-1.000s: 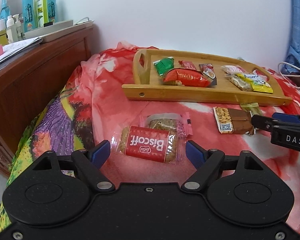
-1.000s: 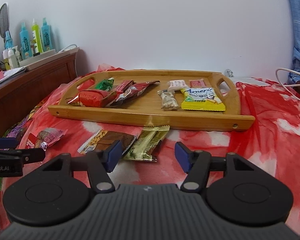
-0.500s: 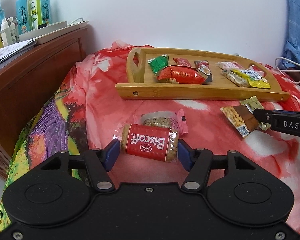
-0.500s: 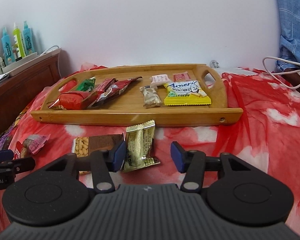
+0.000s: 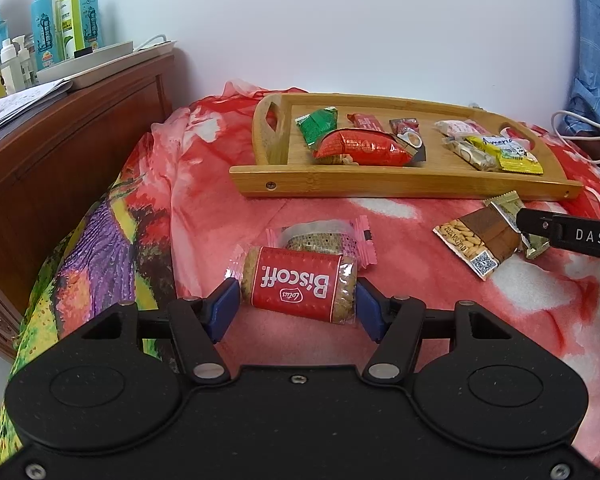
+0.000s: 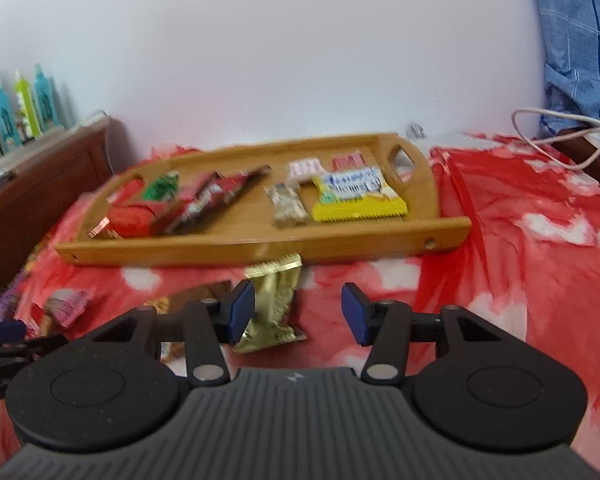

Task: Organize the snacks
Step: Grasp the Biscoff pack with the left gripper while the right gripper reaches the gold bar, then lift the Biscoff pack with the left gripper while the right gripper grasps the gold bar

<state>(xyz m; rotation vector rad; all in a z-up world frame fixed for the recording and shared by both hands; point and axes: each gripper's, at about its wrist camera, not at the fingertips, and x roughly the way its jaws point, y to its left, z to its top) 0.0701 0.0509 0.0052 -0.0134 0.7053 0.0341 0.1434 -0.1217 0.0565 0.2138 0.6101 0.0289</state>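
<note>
Pinching the biscuit pack (image 5: 300, 290) at six o'clock, the left gripper (image 5: 296, 308) has just closed. Several snacks fill the tray (image 5: 400, 190) at twelve o'clock; three wait outside. The right gripper (image 6: 298, 312) gapes, empty-jawed.

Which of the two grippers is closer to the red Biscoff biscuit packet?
The left. The left gripper has its jaws pressed against both ends of the red Biscoff biscuit packet. The right gripper is off to the side, over a gold wrapped snack.
</note>
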